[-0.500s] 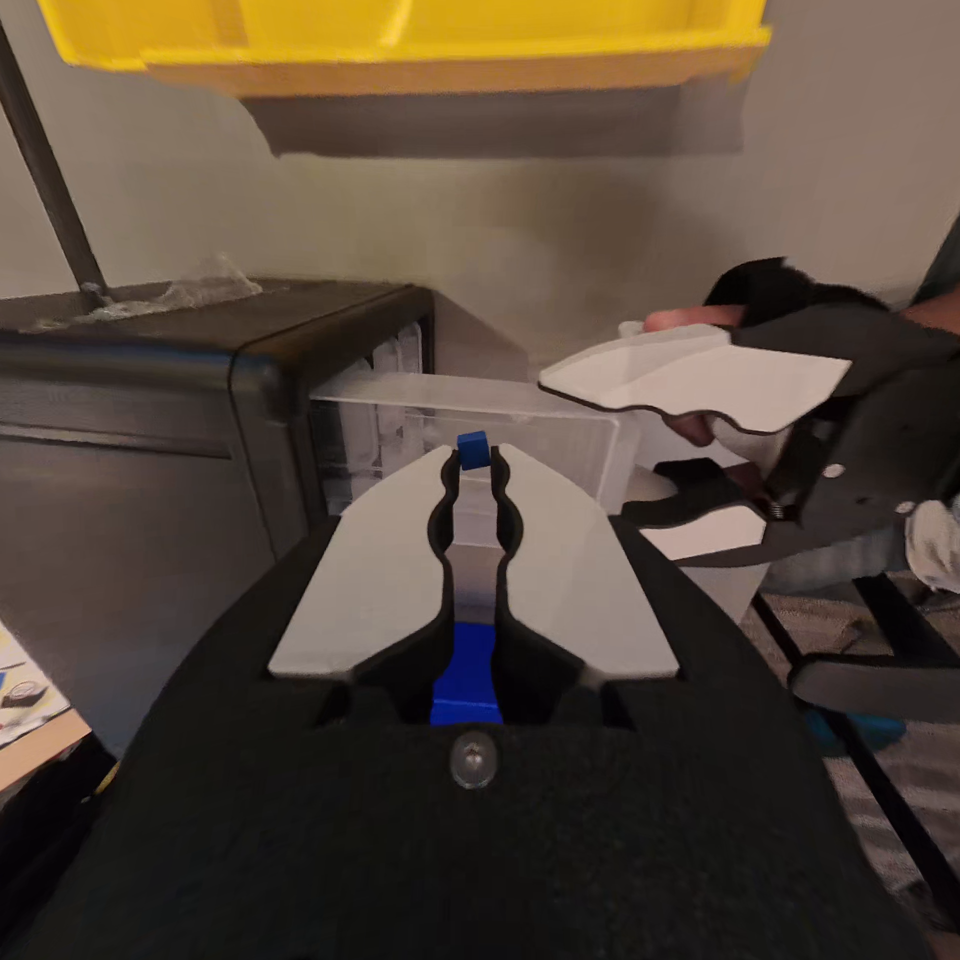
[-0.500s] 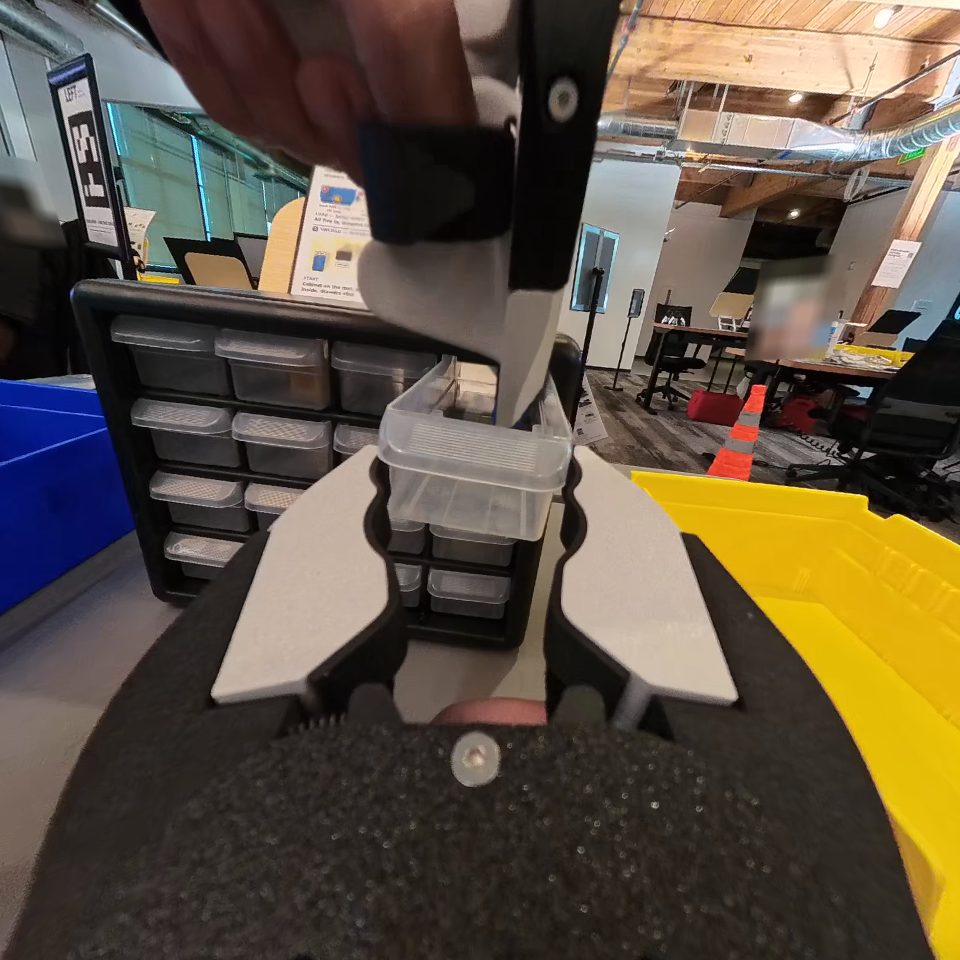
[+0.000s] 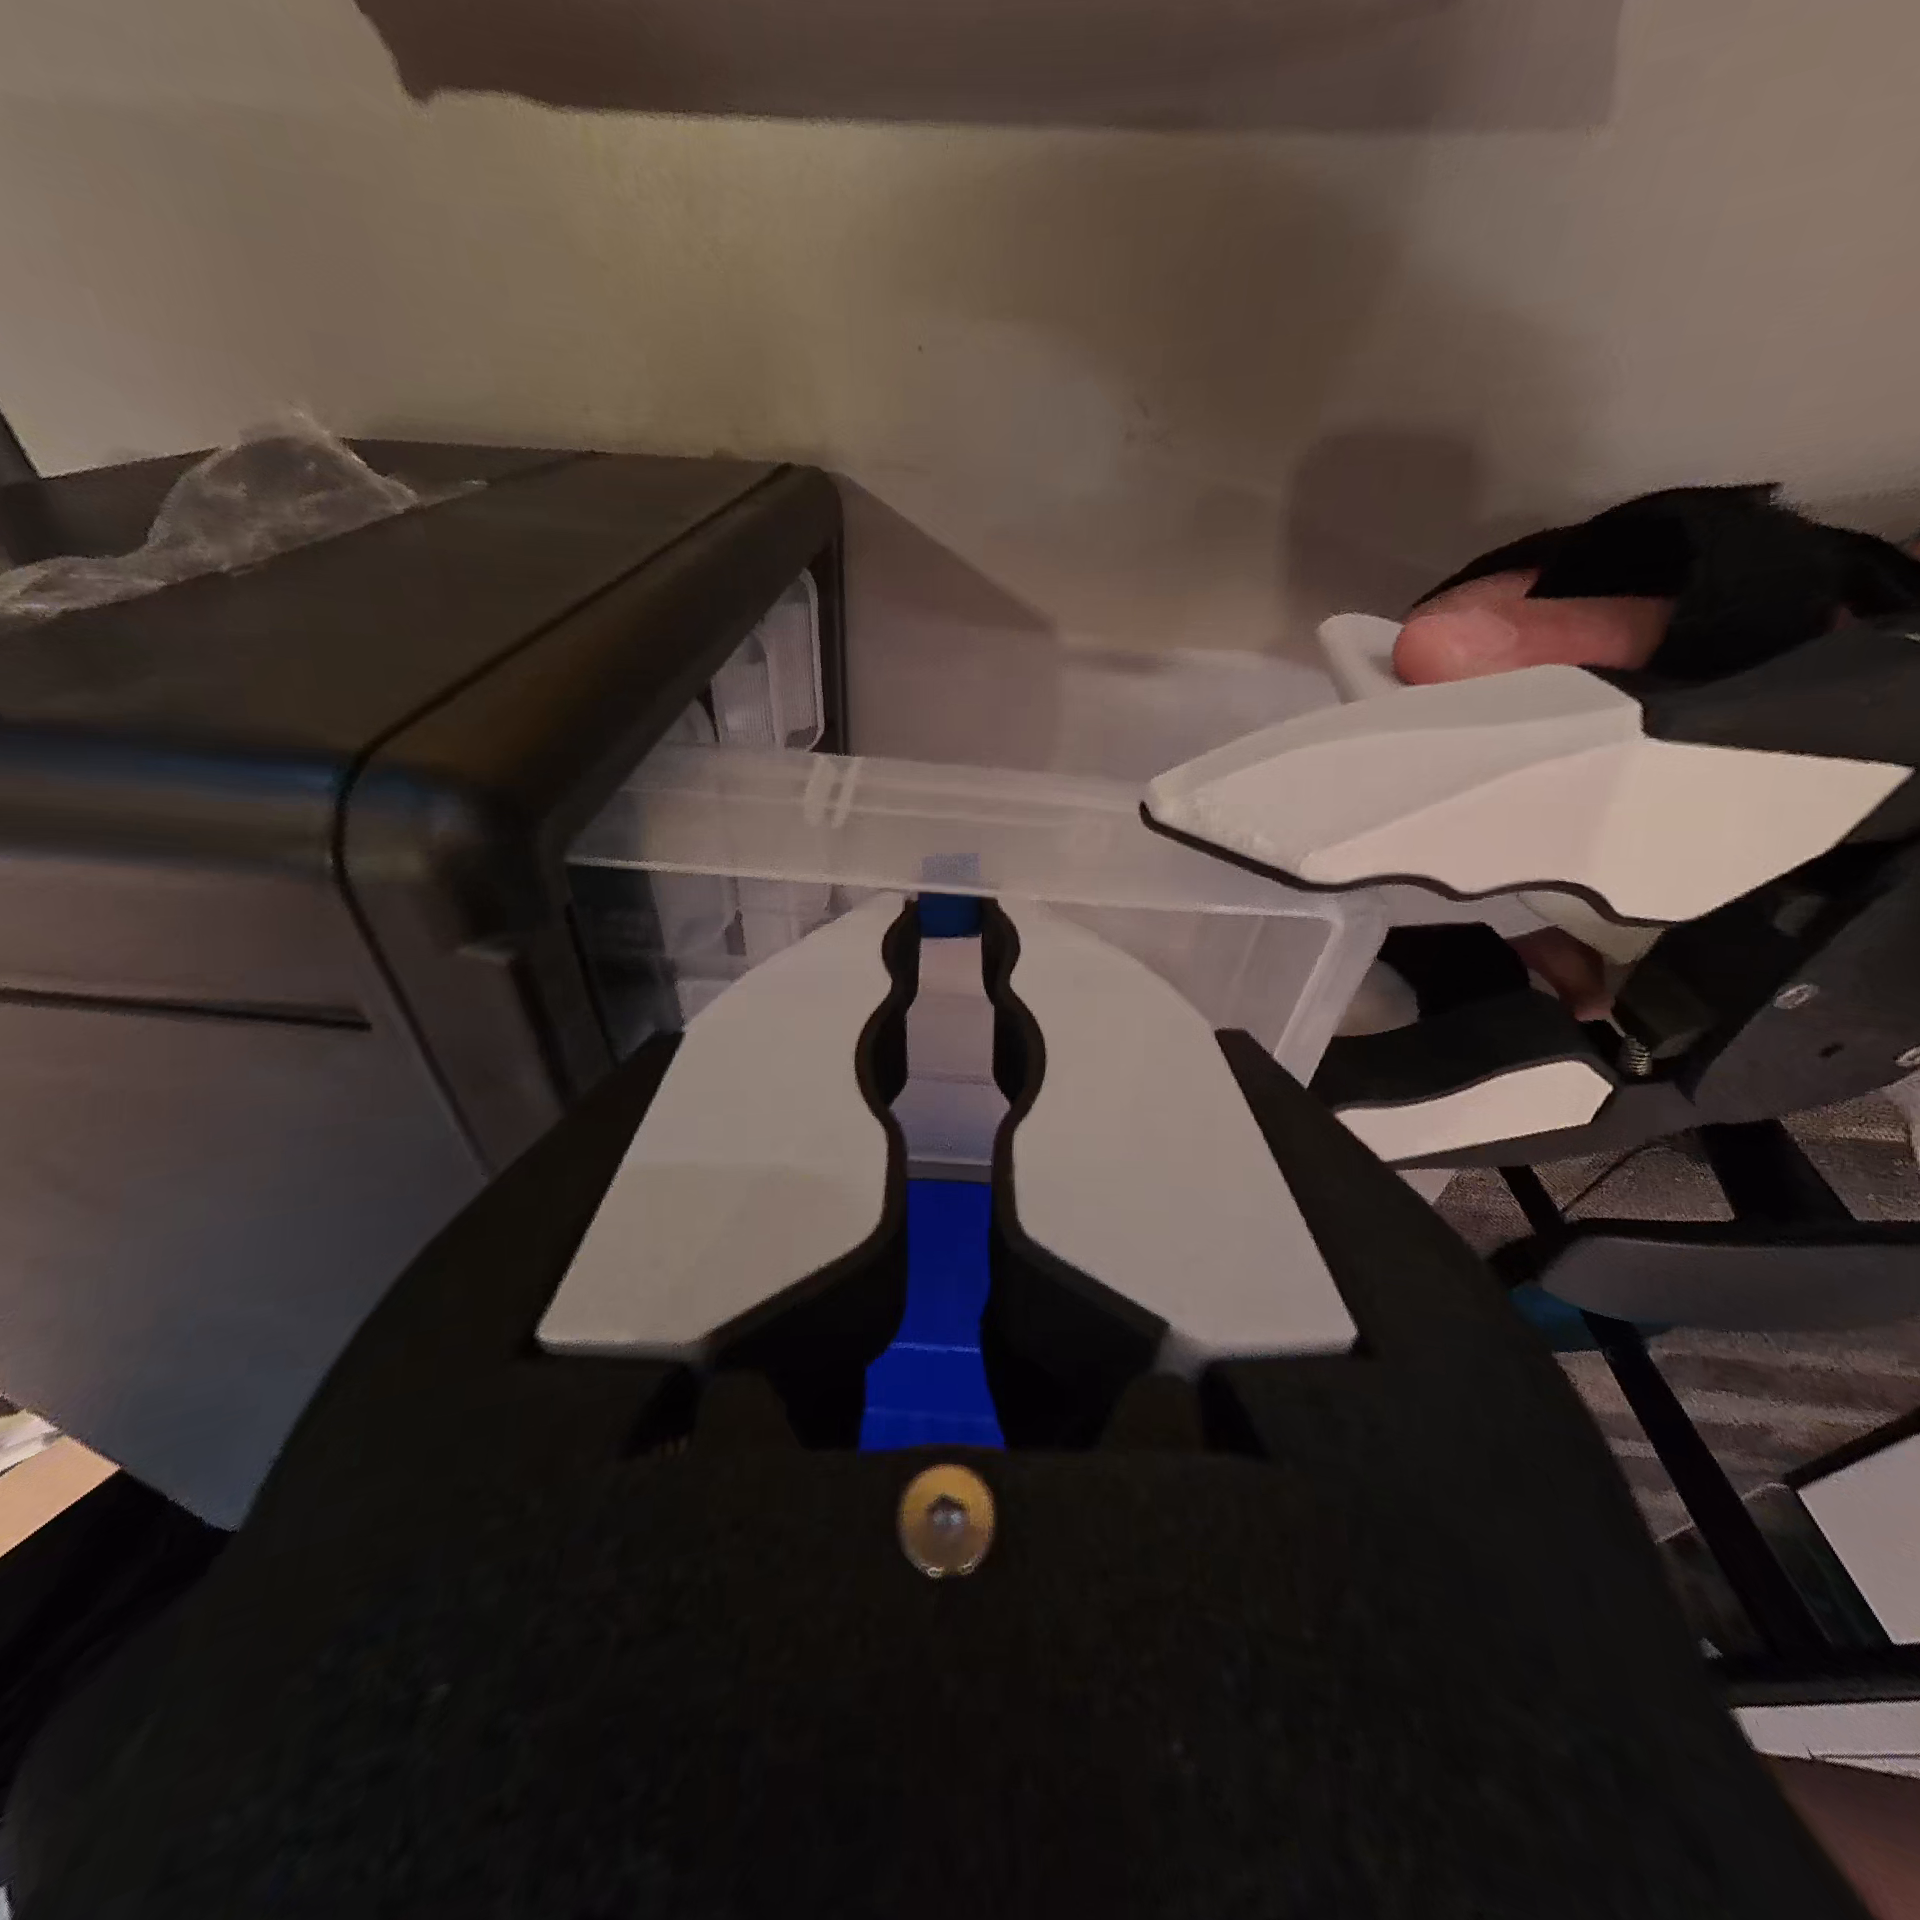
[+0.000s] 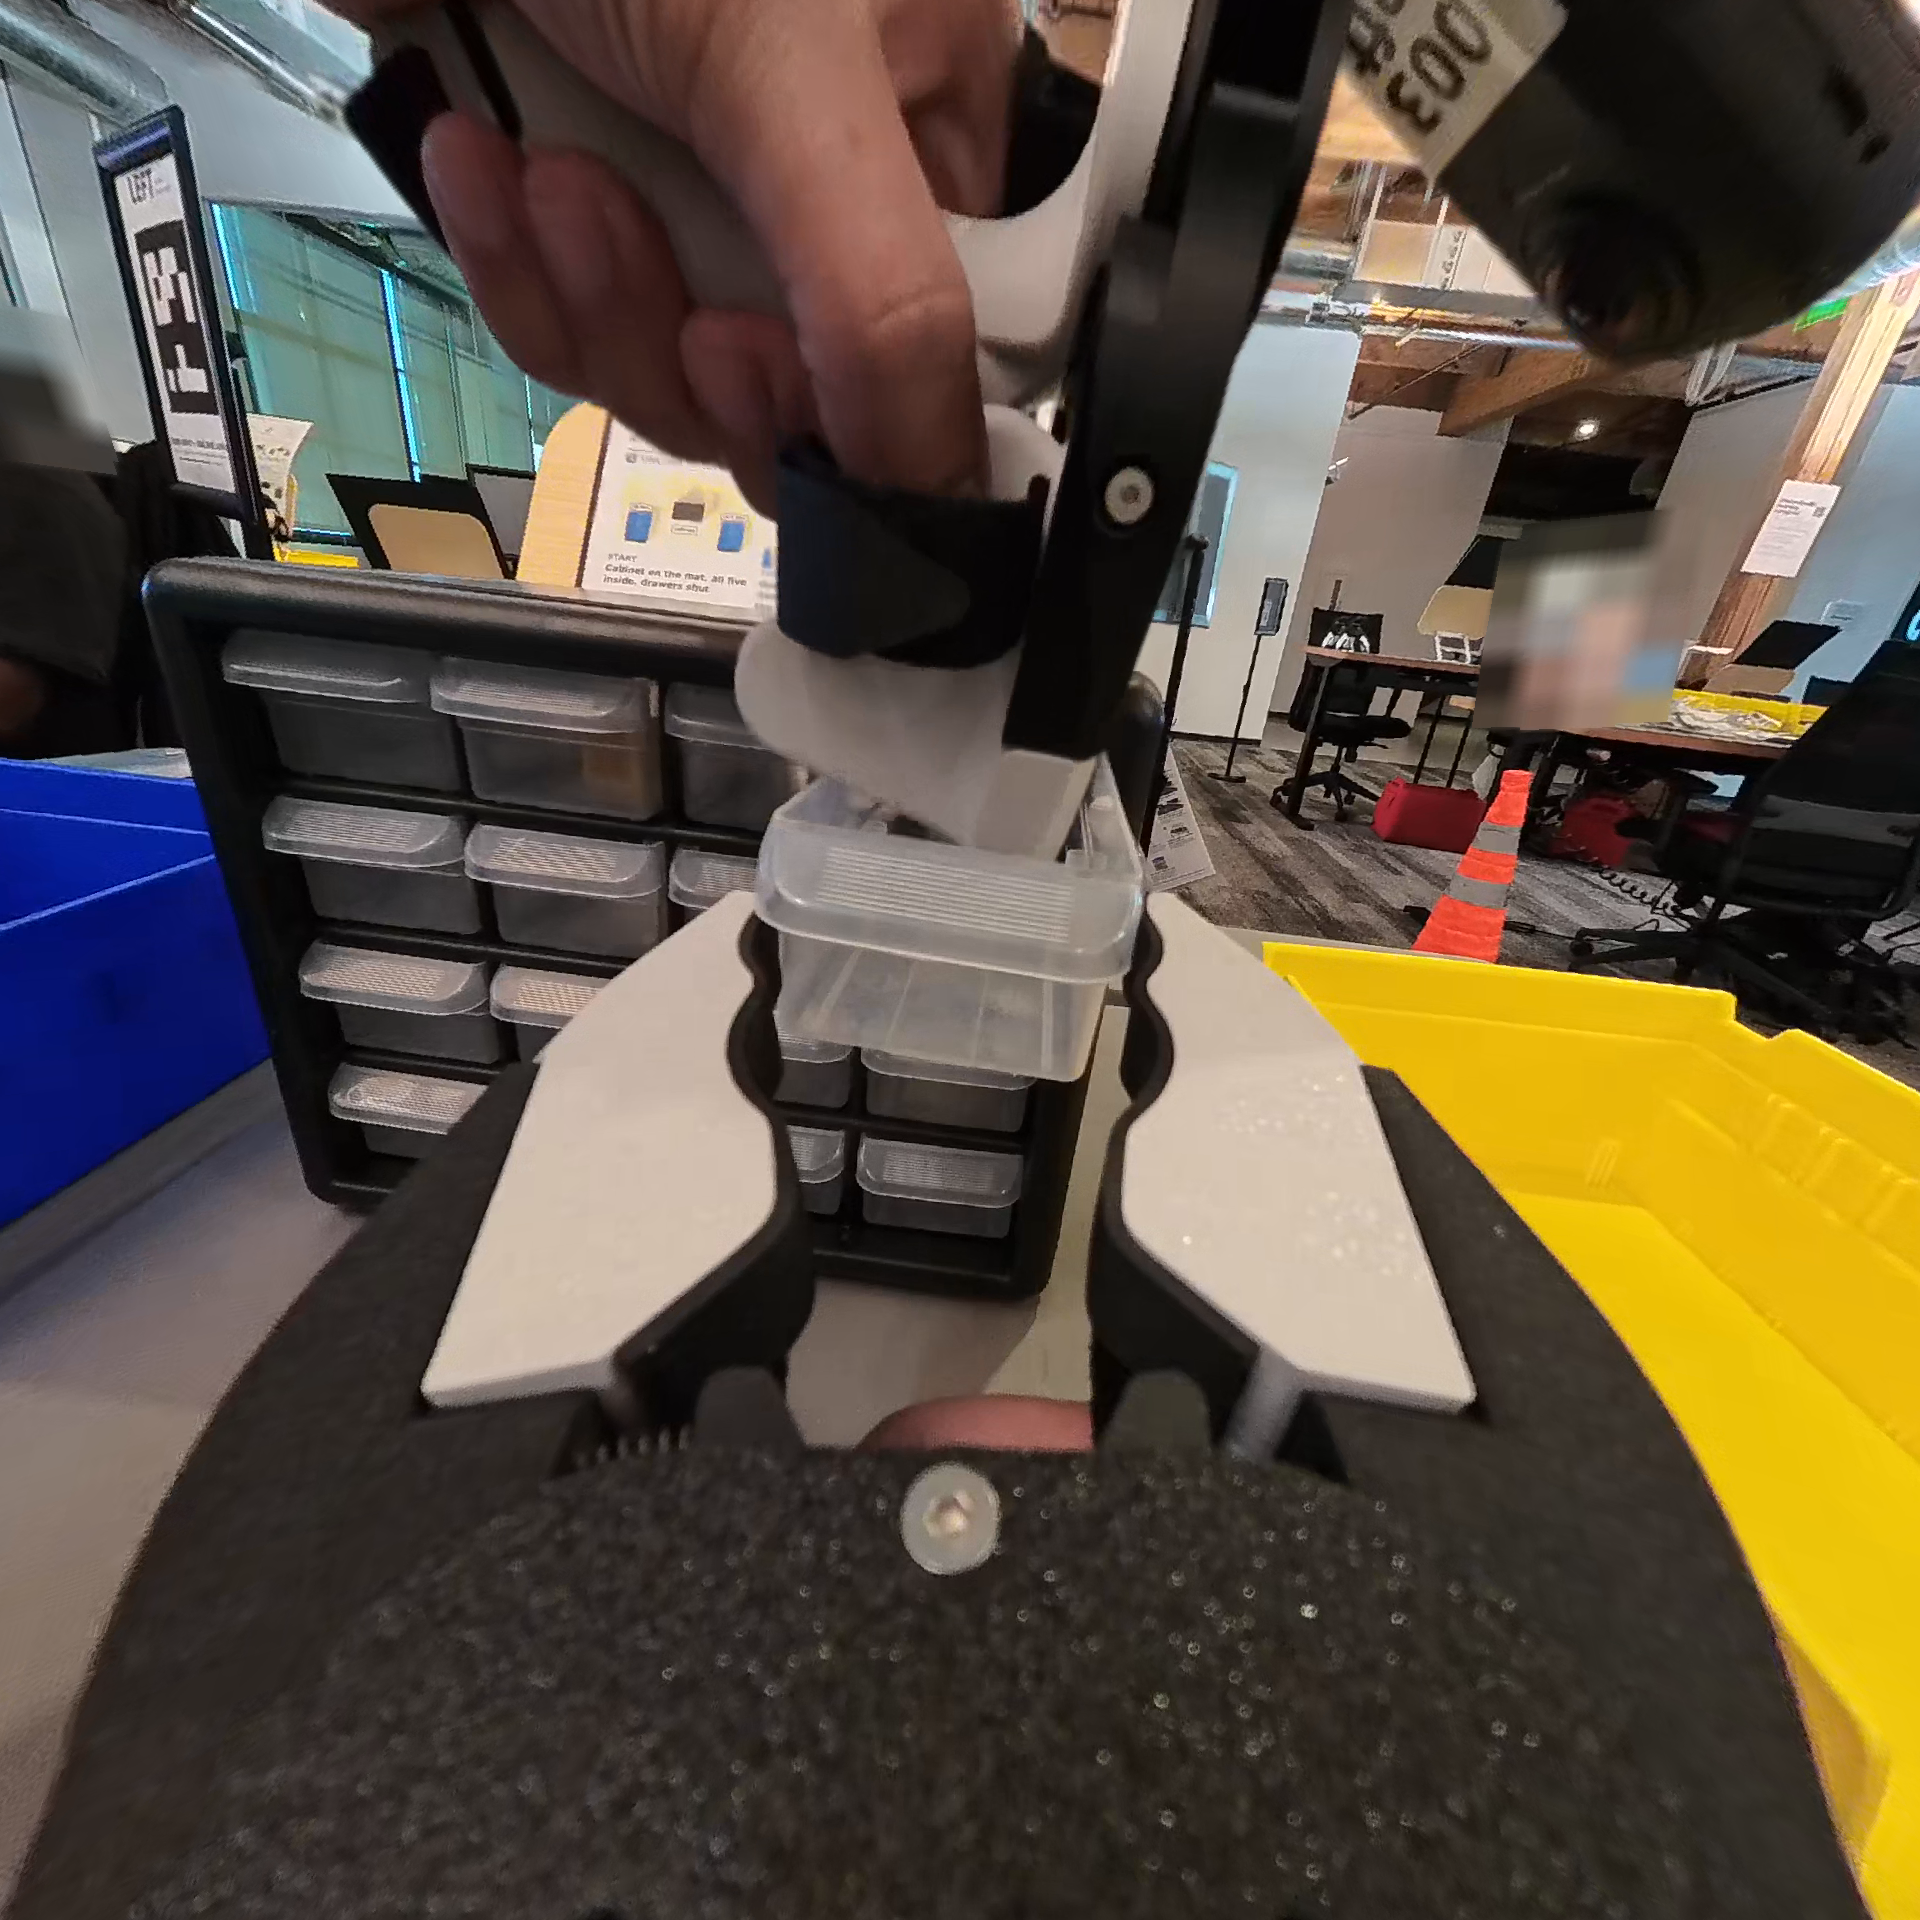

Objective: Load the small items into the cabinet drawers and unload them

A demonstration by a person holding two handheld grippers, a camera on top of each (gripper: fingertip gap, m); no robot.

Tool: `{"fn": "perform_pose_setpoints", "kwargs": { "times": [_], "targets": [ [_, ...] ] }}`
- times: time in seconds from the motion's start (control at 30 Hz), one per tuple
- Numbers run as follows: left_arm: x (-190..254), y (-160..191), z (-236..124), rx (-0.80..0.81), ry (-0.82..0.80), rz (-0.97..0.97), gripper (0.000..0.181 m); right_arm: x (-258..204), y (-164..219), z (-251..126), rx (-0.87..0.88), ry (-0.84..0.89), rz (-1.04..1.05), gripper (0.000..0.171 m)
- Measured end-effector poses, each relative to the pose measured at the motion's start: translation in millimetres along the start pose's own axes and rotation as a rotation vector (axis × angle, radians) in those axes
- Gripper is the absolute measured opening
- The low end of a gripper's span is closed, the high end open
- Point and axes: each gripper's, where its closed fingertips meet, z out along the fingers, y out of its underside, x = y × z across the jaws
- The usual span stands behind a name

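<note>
A black cabinet [image 4: 416,831] of small clear drawers stands on the table. One clear drawer [image 4: 935,914] at its right side is pulled far out. My right gripper [image 4: 948,935] is shut on the drawer's front. My left gripper [image 3: 948,914] is shut on a small blue item [image 3: 948,925] and reaches down into the drawer [image 3: 1195,956] from above. In the right wrist view its white fingers [image 4: 997,821] dip inside the drawer and the blue item is hidden. The right gripper's fingers [image 3: 1507,800] show at the right of the left wrist view.
A yellow bin [image 4: 1610,1195] stands right of the cabinet and a blue bin [image 4: 104,935] to its left. Crumpled clear plastic [image 3: 239,499] lies on the cabinet top [image 3: 312,644]. A hand [image 4: 727,260] holds the left gripper above the drawer. Chairs and an orange cone [image 4: 1475,883] stand far behind. The grippers are tip to tip, or close to it. From either gripper's tips it is about 15 cm to the black cabinet [image 4: 416,831].
My left gripper has moved down and closer with the blue item, which now sits below the drawer's rim. The right gripper still holds the drawer out.
</note>
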Motion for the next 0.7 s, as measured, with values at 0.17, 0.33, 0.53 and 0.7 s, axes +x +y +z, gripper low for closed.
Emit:
{"fn": "perform_pose_setpoints", "kwargs": {
  "times": [0.17, 0.33, 0.53, 0.7],
  "targets": [
    [-1.8, -0.4, -1.4, 0.014, -0.034, -0.017, 0.025, -0.9, 0.2, -0.2, 0.002, 0.001, -0.006, 0.063],
    [-3.1, 5.2, -30.8, 0.129, -0.090, -0.042, 0.031, -0.8, 0.0, 0.1, 0.002, 0.000, -0.005, 0.063],
    [24.0, 14.6, -115.9, 0.786, -0.239, -0.250, 0.038, -0.6, 0.4, -0.1, 0.004, -0.002, -0.005, 0.063],
    [54.2, 98.4, -93.2, 1.215, -0.324, -0.680, 0.024, 2.2, 0.5, 3.7, -0.008, -0.030, -0.010, 0.063]
  ]
}}
